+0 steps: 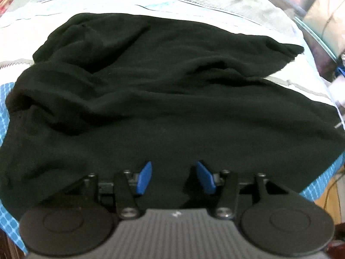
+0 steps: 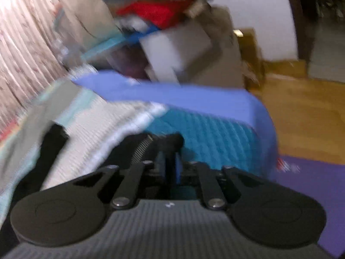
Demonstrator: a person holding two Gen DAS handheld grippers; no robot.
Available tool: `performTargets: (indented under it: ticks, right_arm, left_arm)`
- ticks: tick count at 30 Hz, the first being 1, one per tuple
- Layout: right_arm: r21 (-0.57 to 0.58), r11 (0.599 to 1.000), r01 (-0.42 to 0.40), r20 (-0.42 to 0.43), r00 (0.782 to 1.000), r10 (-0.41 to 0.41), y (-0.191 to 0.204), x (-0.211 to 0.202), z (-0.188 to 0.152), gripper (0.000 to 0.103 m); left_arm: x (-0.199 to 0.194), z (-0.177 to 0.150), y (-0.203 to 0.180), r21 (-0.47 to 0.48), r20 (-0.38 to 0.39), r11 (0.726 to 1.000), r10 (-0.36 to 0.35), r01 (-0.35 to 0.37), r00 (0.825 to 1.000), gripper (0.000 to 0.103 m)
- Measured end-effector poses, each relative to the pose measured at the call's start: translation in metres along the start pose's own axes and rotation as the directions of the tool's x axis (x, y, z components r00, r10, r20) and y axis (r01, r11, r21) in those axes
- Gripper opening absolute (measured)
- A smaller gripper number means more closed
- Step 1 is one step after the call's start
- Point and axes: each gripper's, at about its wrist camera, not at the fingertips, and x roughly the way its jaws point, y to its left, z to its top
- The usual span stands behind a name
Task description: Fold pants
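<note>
Black pants lie rumpled across the bed, filling most of the left wrist view. My left gripper is open, its blue fingertips spread over the near edge of the pants with dark cloth between them. My right gripper is shut on a dark band of the pants, with ribbed elastic showing beside the fingers. Another strip of the black cloth hangs at the left of that blurred view.
The bed has a pale quilt and a blue patterned cover. A blue sheet edge ends the bed. Beyond it stand piled boxes and clothes, a wooden floor and a purple mat.
</note>
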Motion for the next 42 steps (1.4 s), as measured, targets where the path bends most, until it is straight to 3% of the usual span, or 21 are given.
performTargets:
  ticks: [2, 5, 7, 9, 12, 14, 16, 18, 26, 28, 29, 30, 31, 32, 33, 35, 36, 38, 40, 42]
  right_arm:
    - [0.082, 0.996, 0.047, 0.041, 0.998, -0.051, -0.012, -0.005, 0.004, 0.037]
    - [0.087, 0.996, 0.004, 0.122, 0.992, -0.015, -0.006, -0.021, 0.021, 0.037]
    - [0.017, 0.997, -0.071, 0.135, 0.988, 0.068, 0.017, -0.028, 0.030, 0.037]
    - [-0.040, 0.986, -0.163, 0.112, 0.980, 0.166, 0.048, -0.023, 0.040, 0.037]
    - [-0.072, 0.960, -0.269, 0.044, 0.961, 0.273, 0.096, -0.005, 0.047, 0.040]
    - [-0.064, 0.946, -0.317, -0.011, 0.948, 0.317, 0.125, 0.017, 0.055, 0.043]
    - [-0.057, 0.932, -0.357, -0.068, 0.933, 0.353, 0.152, 0.034, 0.058, 0.045]
    - [-0.076, 0.926, -0.369, -0.121, 0.926, 0.359, 0.183, 0.053, 0.060, 0.055]
    - [-0.057, 0.941, -0.333, -0.283, 0.909, 0.305, 0.278, 0.130, 0.065, 0.067]
    - [-0.084, 0.944, -0.318, -0.325, 0.905, 0.276, 0.296, 0.146, 0.059, 0.068]
    - [-0.108, 0.949, -0.297, -0.335, 0.909, 0.246, 0.303, 0.152, 0.054, 0.068]
    - [-0.131, 0.954, -0.270, -0.341, 0.916, 0.212, 0.310, 0.161, 0.050, 0.067]
    - [-0.152, 0.957, -0.247, -0.346, 0.920, 0.182, 0.316, 0.169, 0.046, 0.064]
    - [-0.170, 0.958, -0.231, -0.350, 0.923, 0.160, 0.319, 0.174, 0.043, 0.031]
    - [-0.176, 0.957, -0.230, -0.355, 0.922, 0.156, 0.321, 0.176, 0.043, 0.009]
    - [-0.092, 0.958, -0.271, -0.306, 0.924, 0.232, 0.319, 0.166, 0.059, 0.009]
    - [-0.019, 0.948, -0.317, -0.253, 0.919, 0.303, 0.313, 0.154, 0.072, 0.009]
    - [0.051, 0.925, -0.377, -0.189, 0.906, 0.379, 0.302, 0.137, 0.091, 0.009]
    - [0.015, 0.931, -0.366, -0.187, 0.913, 0.362, 0.295, 0.122, 0.101, 0.009]
    - [-0.015, 0.933, -0.359, -0.214, 0.913, 0.348, 0.282, 0.107, 0.107, 0.009]
  left_arm:
    - [-0.016, 0.004, 0.006, -0.002, 0.035, 1.000, 0.000, 0.000, 0.999, 0.049]
    - [-0.049, 0.023, 0.028, -0.008, 0.140, 0.998, 0.062, -0.061, 0.988, 0.055]
    - [-0.068, 0.043, 0.046, -0.006, 0.219, 0.987, 0.161, -0.163, 0.962, 0.061]
    - [-0.078, 0.068, 0.062, -0.028, 0.273, 0.964, 0.262, -0.264, 0.926, 0.072]
    - [-0.080, 0.106, 0.088, -0.069, 0.351, 0.945, 0.323, -0.320, 0.879, 0.097]
    - [-0.070, 0.124, 0.099, -0.077, 0.361, 0.930, 0.363, -0.360, 0.859, 0.098]
    - [-0.048, 0.145, 0.108, -0.063, 0.337, 0.925, 0.374, -0.376, 0.864, 0.098]
    - [-0.026, 0.163, 0.110, -0.028, 0.317, 0.925, 0.369, -0.380, 0.874, 0.100]
    - [0.068, 0.201, 0.101, 0.197, 0.250, 0.893, 0.353, -0.404, 0.902, 0.103]
    - [0.084, 0.203, 0.096, 0.234, 0.237, 0.887, 0.345, -0.398, 0.908, 0.098]
    - [0.089, 0.203, 0.093, 0.254, 0.225, 0.884, 0.340, -0.392, 0.913, 0.082]
    - [0.096, 0.203, 0.090, 0.279, 0.210, 0.879, 0.338, -0.387, 0.918, 0.051]
    - [0.103, 0.203, 0.086, 0.302, 0.197, 0.865, 0.354, -0.400, 0.914, 0.037]
    - [0.108, 0.205, 0.083, 0.317, 0.196, 0.852, 0.371, -0.417, 0.908, 0.022]
    - [0.107, 0.205, 0.079, 0.321, 0.214, 0.840, 0.385, -0.437, 0.898, 0.016]
    - [0.086, 0.208, 0.074, 0.289, 0.302, 0.824, 0.405, -0.488, 0.863, 0.015]
    - [0.069, 0.211, 0.075, 0.243, 0.346, 0.837, 0.398, -0.491, 0.850, 0.015]
    - [0.028, 0.211, 0.083, 0.106, 0.422, 0.888, 0.367, -0.447, 0.829, 0.015]
    - [-0.008, 0.198, 0.082, 0.030, 0.499, 0.903, 0.358, -0.429, 0.789, 0.015]
    - [-0.036, 0.180, 0.076, 0.013, 0.547, 0.913, 0.335, -0.408, 0.767, 0.015]
